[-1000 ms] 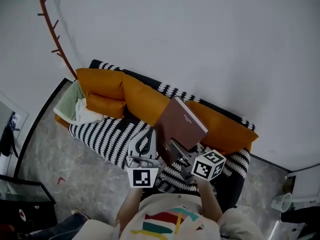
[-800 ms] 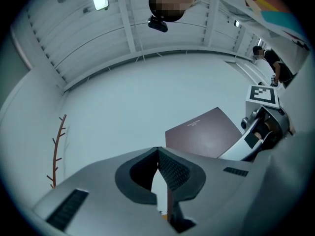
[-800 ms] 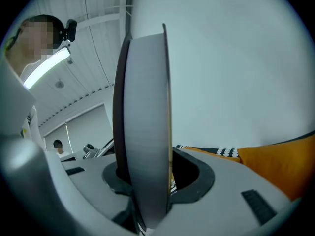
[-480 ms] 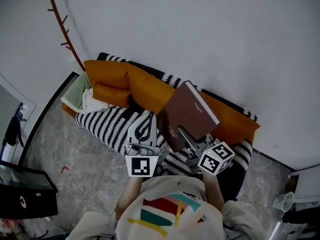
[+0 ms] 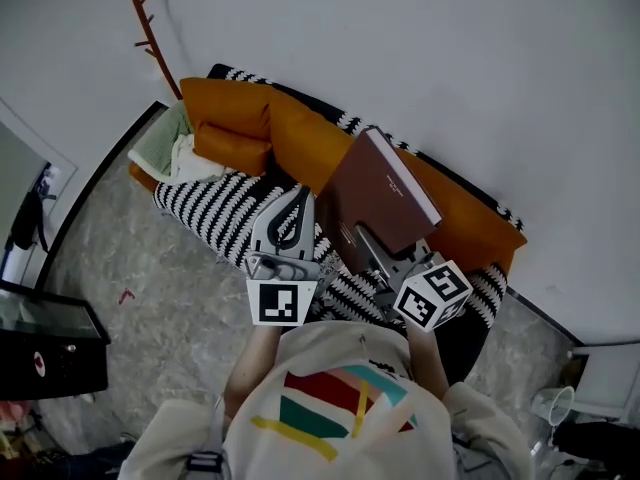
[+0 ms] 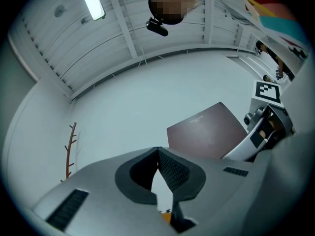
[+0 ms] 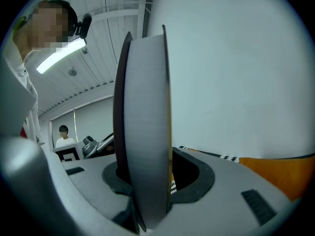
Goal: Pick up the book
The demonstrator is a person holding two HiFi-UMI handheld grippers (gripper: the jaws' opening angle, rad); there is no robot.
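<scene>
The book (image 5: 385, 200), a brown hardcover, sits at the centre of your head view. It is raised at a slant with its cover toward you and shows in front of the orange back cushions (image 5: 300, 148). Your right gripper (image 5: 372, 256) is clamped on its lower edge. In the right gripper view the book stands edge-on between the jaws, the grey page block toward the camera, and both pads press on it. Behind it there is only pale wall.

Your left gripper (image 5: 298, 200) hangs just left of the book in the head view, apart from it. Its jaws are closed tip to tip with nothing between them. From the left gripper view the book's cover shows right of centre; the small print on it is too fine to read.

Below both grippers lies the sofa's black-and-white striped throw (image 5: 215, 213). A pale green and white cloth (image 5: 168, 150) is bunched at the sofa's left end. A brown branch-like coat rack (image 5: 150, 28) leans against the wall at upper left. A black cabinet (image 5: 50, 358) stands at the lower left edge on the grey mottled floor (image 5: 140, 288).
</scene>
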